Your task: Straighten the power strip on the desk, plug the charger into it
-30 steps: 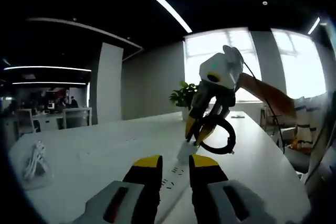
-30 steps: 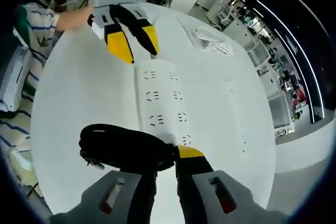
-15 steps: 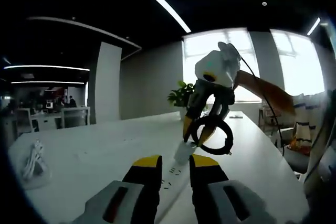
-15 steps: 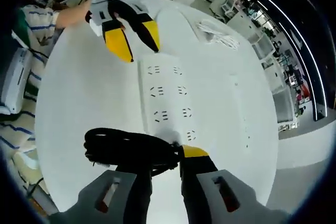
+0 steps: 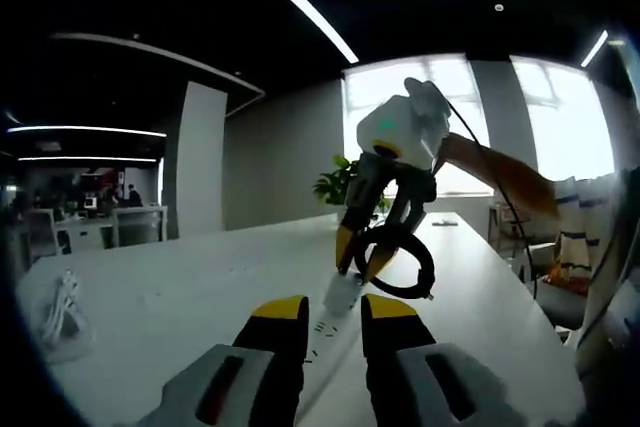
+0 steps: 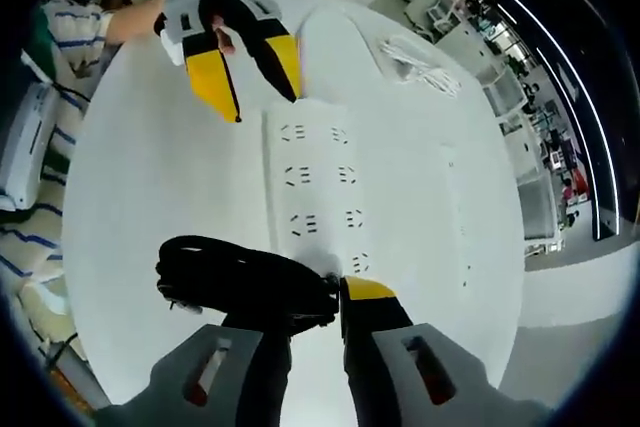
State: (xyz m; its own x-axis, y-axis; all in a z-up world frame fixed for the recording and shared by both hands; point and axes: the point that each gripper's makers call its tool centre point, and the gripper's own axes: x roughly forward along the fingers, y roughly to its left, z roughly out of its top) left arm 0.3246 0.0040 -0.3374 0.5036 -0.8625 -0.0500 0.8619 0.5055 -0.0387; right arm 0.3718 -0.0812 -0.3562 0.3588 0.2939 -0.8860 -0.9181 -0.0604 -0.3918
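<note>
In the left gripper view, the flat white plastic power strip (image 5: 338, 309) is mostly hidden between and behind the near yellow-tipped tongs (image 5: 326, 313); its sockets are too small to read. In the right gripper view, the coiled black cable loop (image 6: 245, 280) covers one tip of the right tongs (image 6: 318, 297). The white cord bundle (image 6: 420, 59) on the far side of the desk (image 6: 150, 187) is blurred.

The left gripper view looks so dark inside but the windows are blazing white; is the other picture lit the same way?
In the left gripper view the windows are blown out and the ceiling is near black. In the right gripper view the desk is evenly bright, the power strip nearly blends into it, and the fisheye bends the desk's edge.
</note>
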